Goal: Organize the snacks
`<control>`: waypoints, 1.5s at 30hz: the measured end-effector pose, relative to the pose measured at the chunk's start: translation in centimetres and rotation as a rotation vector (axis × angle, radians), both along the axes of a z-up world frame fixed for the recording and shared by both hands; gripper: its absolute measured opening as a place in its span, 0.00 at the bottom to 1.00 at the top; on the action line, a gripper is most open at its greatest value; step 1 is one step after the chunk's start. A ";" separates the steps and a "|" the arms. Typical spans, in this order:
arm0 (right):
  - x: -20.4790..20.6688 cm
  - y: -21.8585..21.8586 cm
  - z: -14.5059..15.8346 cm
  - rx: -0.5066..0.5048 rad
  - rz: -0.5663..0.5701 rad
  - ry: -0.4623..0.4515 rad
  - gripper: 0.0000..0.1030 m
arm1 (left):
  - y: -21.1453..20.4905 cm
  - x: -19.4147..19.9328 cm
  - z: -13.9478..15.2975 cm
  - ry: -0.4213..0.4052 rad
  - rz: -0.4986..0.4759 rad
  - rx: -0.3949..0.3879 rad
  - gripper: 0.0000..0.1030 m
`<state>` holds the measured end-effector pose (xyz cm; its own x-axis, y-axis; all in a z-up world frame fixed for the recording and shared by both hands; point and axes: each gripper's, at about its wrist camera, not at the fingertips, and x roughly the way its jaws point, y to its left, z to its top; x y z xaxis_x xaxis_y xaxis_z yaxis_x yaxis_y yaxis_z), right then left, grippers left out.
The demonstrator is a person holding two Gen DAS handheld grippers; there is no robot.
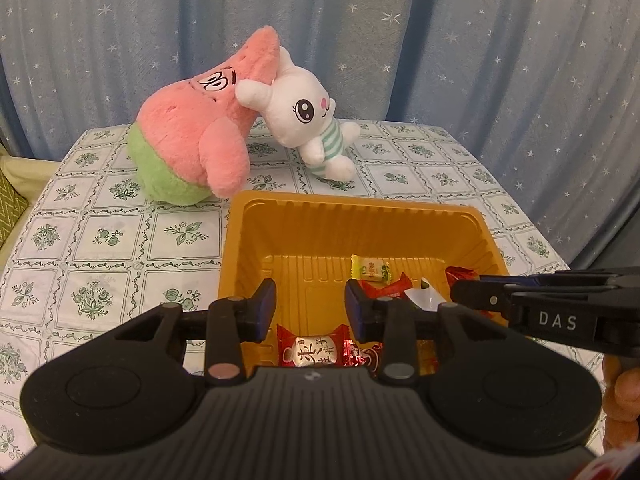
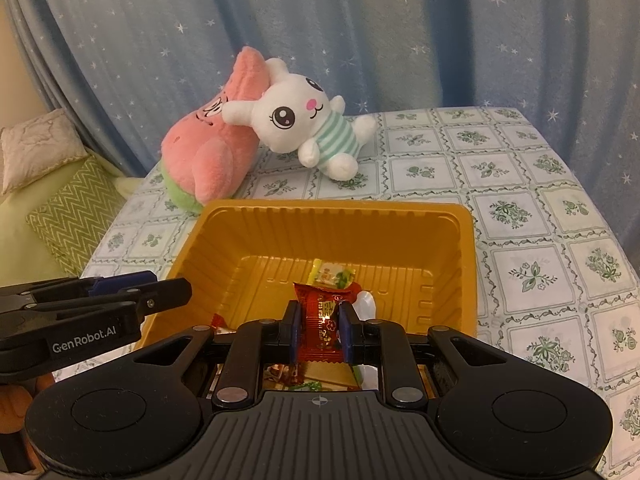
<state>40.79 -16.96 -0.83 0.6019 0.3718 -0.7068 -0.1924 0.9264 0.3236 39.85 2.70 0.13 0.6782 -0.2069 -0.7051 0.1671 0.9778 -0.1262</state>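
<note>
Two grippers over my ribbed orange plastic tray [image 2: 466, 248]: right gripper [image 2: 319, 322] clamps a red foil-wrapped candy [image 2: 320, 320], left gripper [image 1: 310, 306] parted (nothing inside).

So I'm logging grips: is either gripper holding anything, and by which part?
The right gripper pinches a red snack packet across its middle. The left gripper is open, holding nothing.
</note>
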 end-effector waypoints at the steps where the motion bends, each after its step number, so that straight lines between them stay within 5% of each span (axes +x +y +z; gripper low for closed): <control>1: 0.0 0.1 0.0 0.003 0.000 0.001 0.20 | 0.0 0.0 0.0 0.000 -0.001 0.003 0.33; 9: 0.3 0.1 -0.1 0.069 0.011 -0.017 0.20 | 0.2 -0.2 -0.3 -0.004 -0.002 0.030 0.35; 10: 0.4 0.0 -0.2 0.077 0.007 -0.012 0.23 | 0.2 -0.3 -0.3 -0.005 0.001 0.032 0.41; 13: 0.1 -0.5 0.0 0.086 -0.024 -0.034 0.54 | 0.2 -0.5 -0.4 -0.009 0.000 0.043 0.49; 27: -1.5 -3.3 0.4 0.039 -0.082 -0.017 0.55 | 0.1 -2.4 0.4 -0.028 0.030 0.073 0.84; 36: -4.3 -4.0 1.6 0.008 -0.084 -0.005 0.56 | -0.1 -5.6 2.3 -0.040 0.042 0.093 0.95; 41: -6.7 -4.6 2.4 0.010 -0.090 -0.005 0.78 | -0.2 -7.9 3.3 -0.041 0.037 0.069 0.98; 45: -8.9 -5.1 2.7 -0.007 -0.096 0.022 0.83 | -0.4 -10.1 3.9 -0.034 0.033 0.046 1.00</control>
